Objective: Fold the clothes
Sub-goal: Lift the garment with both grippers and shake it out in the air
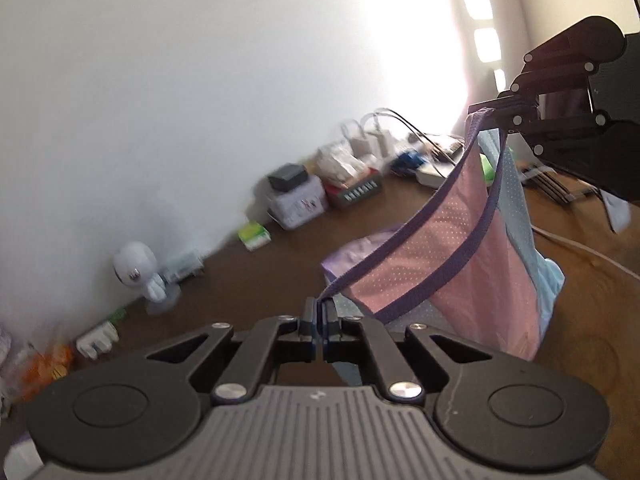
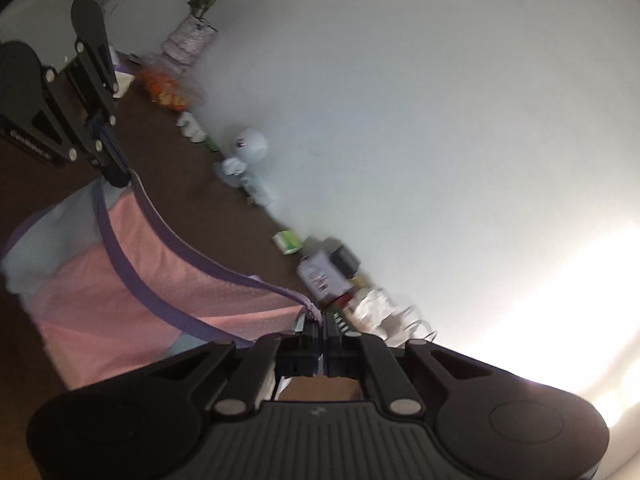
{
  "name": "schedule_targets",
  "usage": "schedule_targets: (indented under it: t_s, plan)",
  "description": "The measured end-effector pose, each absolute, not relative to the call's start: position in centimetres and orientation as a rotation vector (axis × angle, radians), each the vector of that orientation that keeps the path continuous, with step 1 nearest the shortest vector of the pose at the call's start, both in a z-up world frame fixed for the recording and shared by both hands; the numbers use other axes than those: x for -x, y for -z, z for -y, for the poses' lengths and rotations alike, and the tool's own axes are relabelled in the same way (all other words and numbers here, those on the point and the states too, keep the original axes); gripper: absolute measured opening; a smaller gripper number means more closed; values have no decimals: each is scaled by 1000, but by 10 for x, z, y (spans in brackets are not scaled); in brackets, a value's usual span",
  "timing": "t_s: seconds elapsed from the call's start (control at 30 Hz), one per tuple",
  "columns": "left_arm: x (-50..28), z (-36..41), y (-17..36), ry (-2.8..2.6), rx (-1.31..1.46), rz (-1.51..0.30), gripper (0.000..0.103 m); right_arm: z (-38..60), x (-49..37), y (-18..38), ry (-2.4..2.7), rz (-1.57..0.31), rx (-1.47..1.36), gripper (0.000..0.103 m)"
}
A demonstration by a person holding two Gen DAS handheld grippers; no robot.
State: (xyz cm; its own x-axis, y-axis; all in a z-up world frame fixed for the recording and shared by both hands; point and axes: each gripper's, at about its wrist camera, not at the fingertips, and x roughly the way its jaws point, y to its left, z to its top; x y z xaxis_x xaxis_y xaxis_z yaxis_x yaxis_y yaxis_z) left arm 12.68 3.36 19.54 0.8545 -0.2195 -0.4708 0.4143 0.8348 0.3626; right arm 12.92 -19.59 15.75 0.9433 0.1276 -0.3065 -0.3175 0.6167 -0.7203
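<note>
Left wrist view: the left gripper (image 1: 322, 309) pinches the pink shorts (image 1: 460, 248) by the purple waistband. The right gripper (image 1: 486, 111) pinches the other end, above the brown table (image 1: 260, 280). Boxes (image 1: 296, 200) sit by the wall.

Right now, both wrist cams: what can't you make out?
- Garment: type unclear; its lower part is hidden behind the left gripper in the left view and behind the right gripper in the right view.
- Clutter along the wall: motion-blurred in both views, labels unreadable.
- Window area: blown out by glare.
- Table: edges cut off by the frame.
</note>
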Motion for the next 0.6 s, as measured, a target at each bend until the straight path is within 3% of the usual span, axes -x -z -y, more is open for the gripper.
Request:
schedule_targets:
  t_s: [0.23,0.33,0.47,0.6]
  plan:
    - [-205,-38,-336,187,-463,-162,2,185,-167,-289,-85,118,806,0]
    - [-151,-14,-377,131,-544,9,2,181,-182,-346,-10,269,770,0]
    - [-86,-4,-401,122,-584,115,2,187,-133,-373,-16,351,745,1]
    - [-31,13,-356,133,-651,69,2,196,-92,-354,-61,303,752,1]
